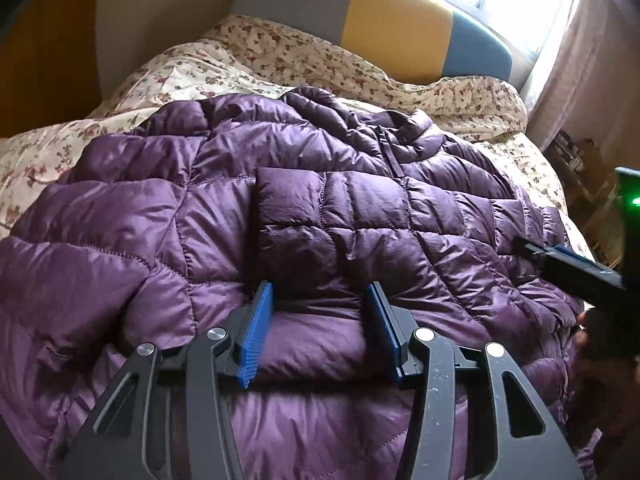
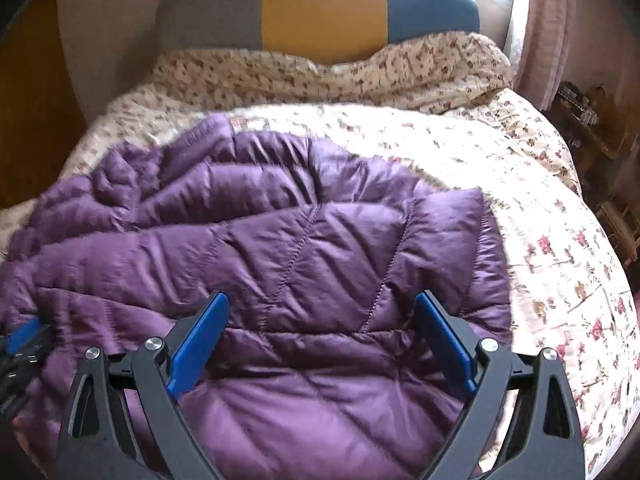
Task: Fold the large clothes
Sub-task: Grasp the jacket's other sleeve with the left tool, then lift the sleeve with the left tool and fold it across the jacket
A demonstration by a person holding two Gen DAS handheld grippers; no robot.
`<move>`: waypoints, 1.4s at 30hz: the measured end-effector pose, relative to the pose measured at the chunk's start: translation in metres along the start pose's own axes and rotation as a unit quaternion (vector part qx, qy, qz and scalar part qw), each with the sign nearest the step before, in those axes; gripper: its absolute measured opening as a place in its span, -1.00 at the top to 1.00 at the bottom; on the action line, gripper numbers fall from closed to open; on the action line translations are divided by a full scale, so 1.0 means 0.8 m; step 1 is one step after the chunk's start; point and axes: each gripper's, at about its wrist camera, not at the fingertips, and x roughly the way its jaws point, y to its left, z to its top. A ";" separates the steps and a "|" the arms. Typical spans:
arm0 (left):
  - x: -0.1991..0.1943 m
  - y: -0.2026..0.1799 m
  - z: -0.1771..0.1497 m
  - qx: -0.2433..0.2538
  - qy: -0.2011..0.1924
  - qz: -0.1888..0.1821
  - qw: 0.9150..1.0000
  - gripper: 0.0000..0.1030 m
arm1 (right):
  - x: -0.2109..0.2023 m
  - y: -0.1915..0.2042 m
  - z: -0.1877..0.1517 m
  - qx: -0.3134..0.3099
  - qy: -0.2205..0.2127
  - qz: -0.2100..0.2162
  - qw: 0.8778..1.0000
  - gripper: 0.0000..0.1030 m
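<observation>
On the bed (image 2: 540, 208), over a floral duvet (image 1: 280, 60), lies the purple puffer jacket (image 1: 320, 208), zipper and collar facing up, one sleeve already laid across the chest, so I'd guess it's mid-fold. The left hand-held gripper (image 1: 320, 320) hovers over the near hem with its blue pads parted, grasping nothing. Same story for the right hand-held gripper (image 2: 320, 340): spread wide above the jacket's right side, probably lining up to grab that edge and fold it inward.
</observation>
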 end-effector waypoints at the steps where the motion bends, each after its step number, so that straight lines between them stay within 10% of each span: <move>1: 0.001 -0.001 -0.001 -0.002 0.000 -0.002 1.000 0.05 | 0.008 0.003 -0.003 -0.004 0.002 -0.005 1.000 -0.84; 11: -0.013 0.007 -0.002 -0.035 0.001 -0.030 0.999 -0.26 | 0.024 0.012 -0.020 -0.019 -0.013 -0.033 0.999 -0.89; 12: -0.028 0.013 -0.007 -0.050 -0.002 -0.026 0.998 -0.52 | 0.024 0.012 -0.021 -0.020 -0.014 -0.033 0.999 -0.89; 20: -0.161 0.125 -0.088 -0.187 -0.029 -0.002 0.982 -0.53 | 0.022 0.014 -0.021 -0.019 -0.016 -0.035 0.999 -0.90; 28: -0.306 0.284 -0.232 -0.387 -0.063 0.081 0.916 -0.53 | 0.021 0.015 -0.020 -0.018 -0.019 -0.035 0.999 -0.91; 35: -0.383 0.362 -0.301 -0.520 -0.111 0.156 0.833 -0.53 | 0.019 0.012 -0.020 -0.019 -0.020 -0.036 0.999 -0.91; 42: -0.359 0.384 -0.296 -0.520 -0.088 0.165 0.834 0.11 | 0.019 0.011 -0.021 -0.018 -0.021 -0.035 0.999 -0.92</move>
